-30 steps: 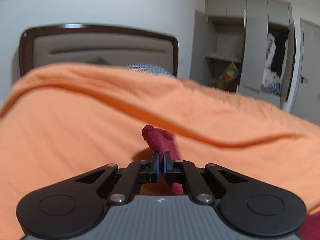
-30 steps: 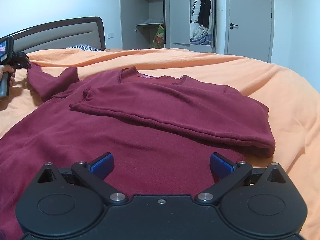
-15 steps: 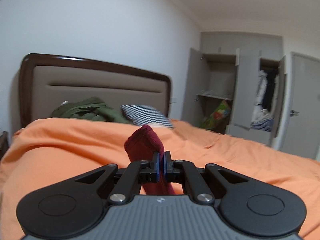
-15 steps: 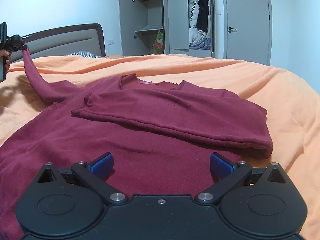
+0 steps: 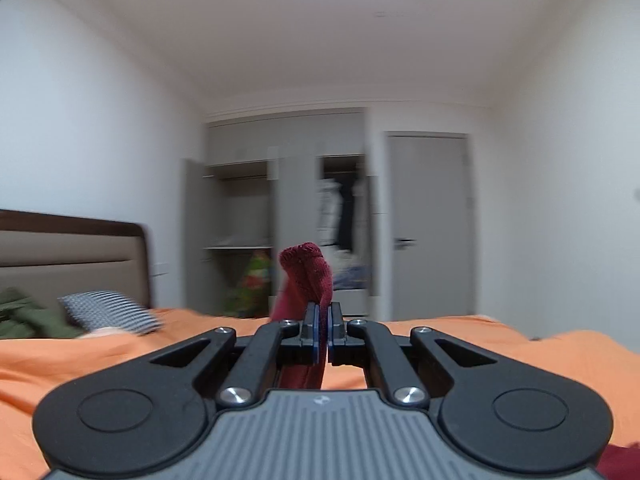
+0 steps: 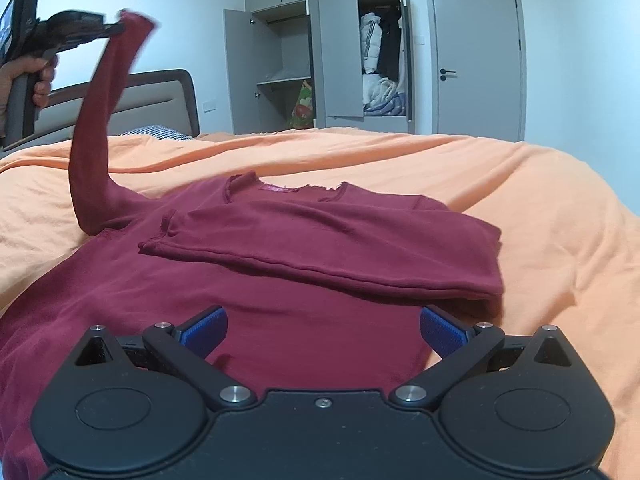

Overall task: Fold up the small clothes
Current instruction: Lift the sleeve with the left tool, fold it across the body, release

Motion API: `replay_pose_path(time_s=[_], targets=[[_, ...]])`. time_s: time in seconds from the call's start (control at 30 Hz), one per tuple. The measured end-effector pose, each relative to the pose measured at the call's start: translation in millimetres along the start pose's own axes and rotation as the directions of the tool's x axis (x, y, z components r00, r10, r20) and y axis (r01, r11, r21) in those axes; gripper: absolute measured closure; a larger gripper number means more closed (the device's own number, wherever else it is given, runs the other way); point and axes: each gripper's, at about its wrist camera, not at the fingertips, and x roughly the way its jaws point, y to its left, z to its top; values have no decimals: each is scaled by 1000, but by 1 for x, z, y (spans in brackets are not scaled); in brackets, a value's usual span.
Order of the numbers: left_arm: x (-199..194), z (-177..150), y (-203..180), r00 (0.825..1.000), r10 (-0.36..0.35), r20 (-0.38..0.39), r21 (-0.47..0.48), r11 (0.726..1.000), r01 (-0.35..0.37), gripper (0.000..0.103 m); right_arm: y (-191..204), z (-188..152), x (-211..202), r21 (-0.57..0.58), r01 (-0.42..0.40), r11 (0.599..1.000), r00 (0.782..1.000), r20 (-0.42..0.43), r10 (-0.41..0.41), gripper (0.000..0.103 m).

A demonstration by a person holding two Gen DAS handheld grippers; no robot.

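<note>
A maroon sweater [image 6: 248,292] lies flat on the orange bedspread [image 6: 540,208], its right sleeve [image 6: 332,248] folded across the chest. The left sleeve [image 6: 96,132] is pulled up high into the air. My left gripper [image 5: 322,322] is shut on that sleeve's cuff [image 5: 308,276], which sticks out above the pads; the right wrist view shows the left gripper [image 6: 116,30] held in a hand at the upper left. My right gripper [image 6: 322,330] hovers open just above the sweater's lower body, nothing between its blue pads [image 6: 204,328].
A padded headboard [image 6: 160,100] and a striped pillow [image 5: 108,316] are at the far left, with green clothing [image 5: 20,316] beside the pillow. An open wardrobe [image 6: 332,60] and a closed door [image 6: 476,56] stand behind the bed.
My left gripper has lifted the sleeve cuff from bed level high into the air and turned toward the wardrobe. The right gripper has stayed open over the sweater's body.
</note>
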Motion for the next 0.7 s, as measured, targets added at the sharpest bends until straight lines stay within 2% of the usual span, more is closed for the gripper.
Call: replay_pose_path(time_s=[0.17,0.33,0.57,0.67,0.7], targets=[[1,-24,-70,984,-175,-20,-12,985,175,100,-7,-2,-13,1,30,1000,1000,7,-30,1],[2,-73,-129,947,-306,-92,38,950,311,100,-20,-8,-26,10,71,997,997,5,-71,1],[-2,-152,-171,888,-392,-240,42,910,412,100,-38,-21,-37,67,114,991,993,-11,-113,1],[-9,-174,-169,865,-419,-278,44,893,447,100,-41,-26,-40,83,129,988,992,-17,-128,1],[-11,-181,-172,850,-435,-296,34,885,465,100,-42,-27,-41,89,135,987,991,-19,-134,1]])
